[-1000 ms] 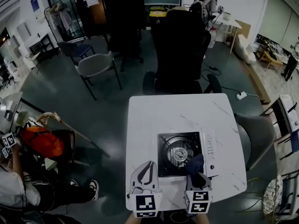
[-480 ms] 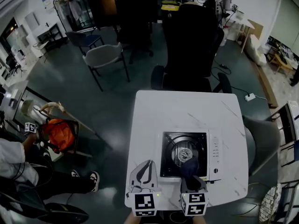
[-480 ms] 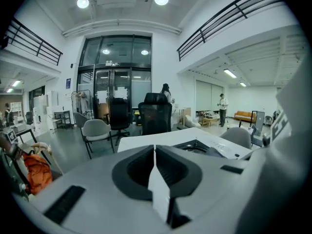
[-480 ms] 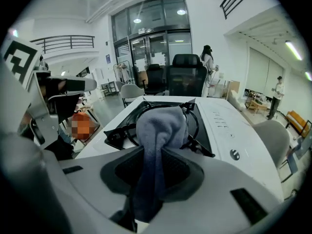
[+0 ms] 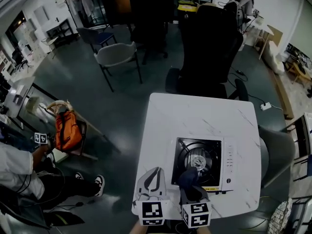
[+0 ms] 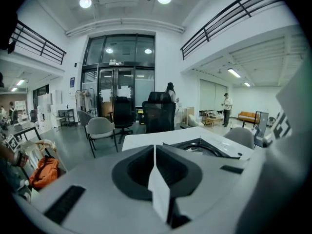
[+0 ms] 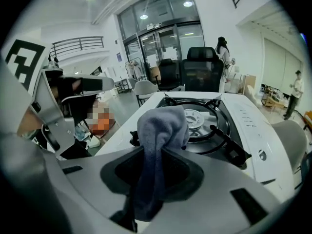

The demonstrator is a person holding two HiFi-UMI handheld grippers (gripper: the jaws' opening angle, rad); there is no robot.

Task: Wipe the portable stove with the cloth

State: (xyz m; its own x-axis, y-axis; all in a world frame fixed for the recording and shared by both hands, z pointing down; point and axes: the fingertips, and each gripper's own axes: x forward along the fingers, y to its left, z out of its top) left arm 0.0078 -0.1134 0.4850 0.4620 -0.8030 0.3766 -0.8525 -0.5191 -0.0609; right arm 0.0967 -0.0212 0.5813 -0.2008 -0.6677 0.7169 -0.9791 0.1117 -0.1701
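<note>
A white portable stove [image 5: 228,165] with a black burner top [image 5: 199,160] sits on the near right part of the white marble table [image 5: 195,118]. My right gripper [image 5: 188,180] is shut on a dark blue-grey cloth [image 5: 187,176] at the stove's near left edge. In the right gripper view the cloth [image 7: 161,130] bunches up between the jaws, just before the burner ring [image 7: 195,118]. My left gripper [image 5: 152,177] hangs over the table's near left corner, left of the stove. Its jaws are shut with nothing in them [image 6: 156,155].
A black office chair [image 5: 209,38] stands at the table's far side and a grey chair [image 5: 278,150] at its right. A person sits at the left by an orange bag [image 5: 67,130]. Another grey chair [image 5: 116,55] stands further back.
The head camera has swung, so the table and stove sit further right in view. My right gripper with the cloth has shifted left along the stove's near edge. The left gripper holds still.
</note>
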